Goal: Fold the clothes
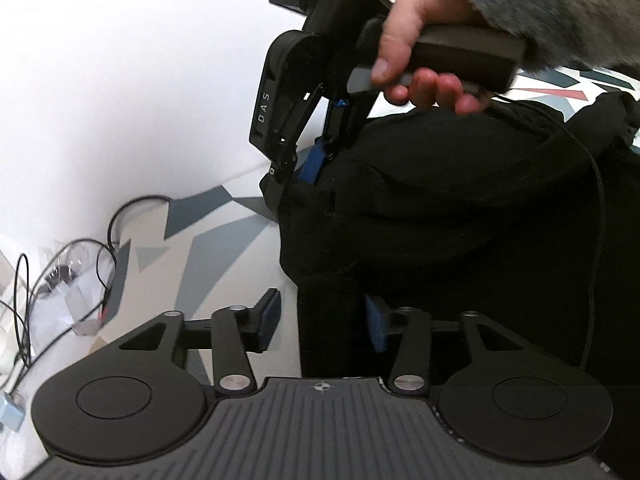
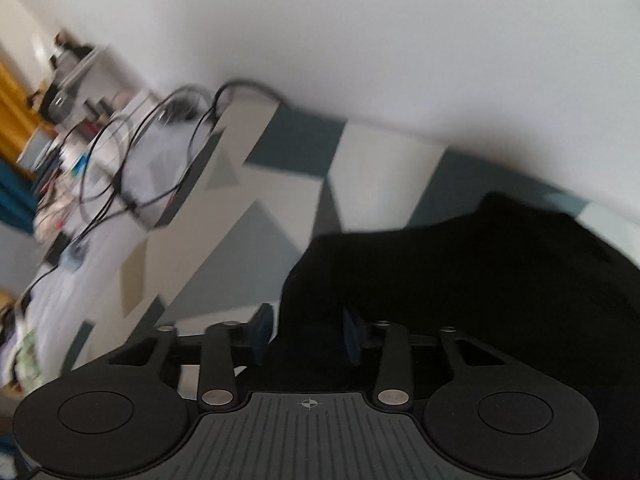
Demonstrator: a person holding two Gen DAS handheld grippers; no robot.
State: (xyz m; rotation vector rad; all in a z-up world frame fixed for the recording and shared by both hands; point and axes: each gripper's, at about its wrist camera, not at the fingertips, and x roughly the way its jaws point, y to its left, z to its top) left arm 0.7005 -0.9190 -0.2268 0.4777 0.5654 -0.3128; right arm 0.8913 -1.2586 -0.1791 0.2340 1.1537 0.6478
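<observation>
A: Where is the black garment [image 1: 460, 216]?
B: It lies bunched on the patterned cover [image 1: 208, 240], straight ahead of the left gripper [image 1: 322, 322], with its near edge reaching in between the spread blue pads [image 1: 269, 316], which do not press it.
A: And the right gripper [image 2: 308, 330]?
B: Partly parted, with dark cloth between its fingers. A hand [image 1: 416, 60] holds its handle.

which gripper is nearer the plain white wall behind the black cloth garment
Right. The right gripper is at the black garment's far edge, by the white wall; the left gripper is at its near edge.
</observation>
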